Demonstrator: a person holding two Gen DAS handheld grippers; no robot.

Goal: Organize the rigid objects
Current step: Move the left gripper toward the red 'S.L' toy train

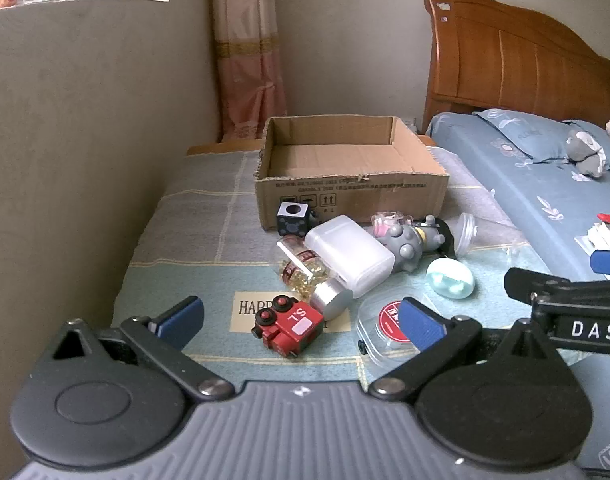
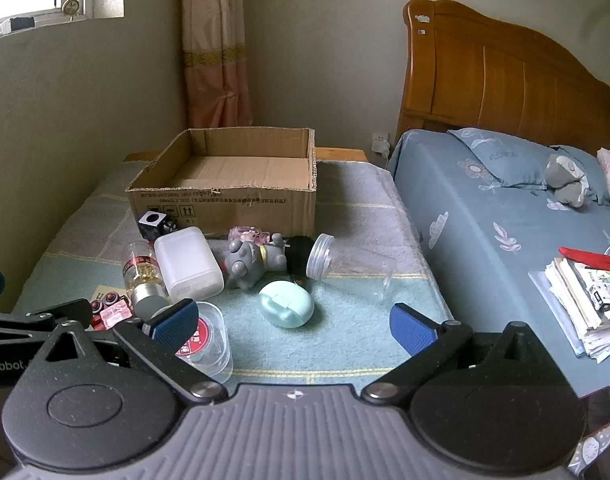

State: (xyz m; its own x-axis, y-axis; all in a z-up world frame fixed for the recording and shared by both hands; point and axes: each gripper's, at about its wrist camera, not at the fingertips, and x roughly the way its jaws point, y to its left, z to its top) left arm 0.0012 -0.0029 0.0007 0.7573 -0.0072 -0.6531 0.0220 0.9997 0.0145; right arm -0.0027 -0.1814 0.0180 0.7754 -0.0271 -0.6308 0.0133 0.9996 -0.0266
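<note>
Left tool (image 1: 301, 318) is spread fully wide with nothing between its blue pads, hanging just above the red toy train (image 1: 290, 326) at the near left of the pile; right tool (image 2: 293, 326) is just as wide and also empty, hanging over bare blanket near the mint oval case (image 2: 286, 304). Progress looks like zero: the cardboard box (image 1: 351, 200) at the far side of the blanket-covered desk (image 1: 209, 216) shows a bare floor, nothing put away yet, assuming the box is the target. Everything still lies loose in front of it. Left to right: black cube (image 1: 292, 218) touching the box's front wall, capsule bottle (image 1: 305, 276) lying on its side with its silver cap toward the camera, white plastic container (image 1: 351, 256) lying across it, round clear tub with a red label (image 1: 385, 324) at the near edge, pink clear item (image 1: 387, 220) half hidden behind the grey elephant figure (image 1: 409, 246), then the mint oval case, a black item behind the figure that is too hidden to name, and the clear jar (image 2: 345, 266) on its side at far right. So roughly ten pieces left, all within reach of one tool or the other. The train is the closest first pick for the left tool, the mint case for the right. The bed (image 2: 485, 216) at right holds a stack of papers (image 2: 585, 300), probably not part of the job.
</note>
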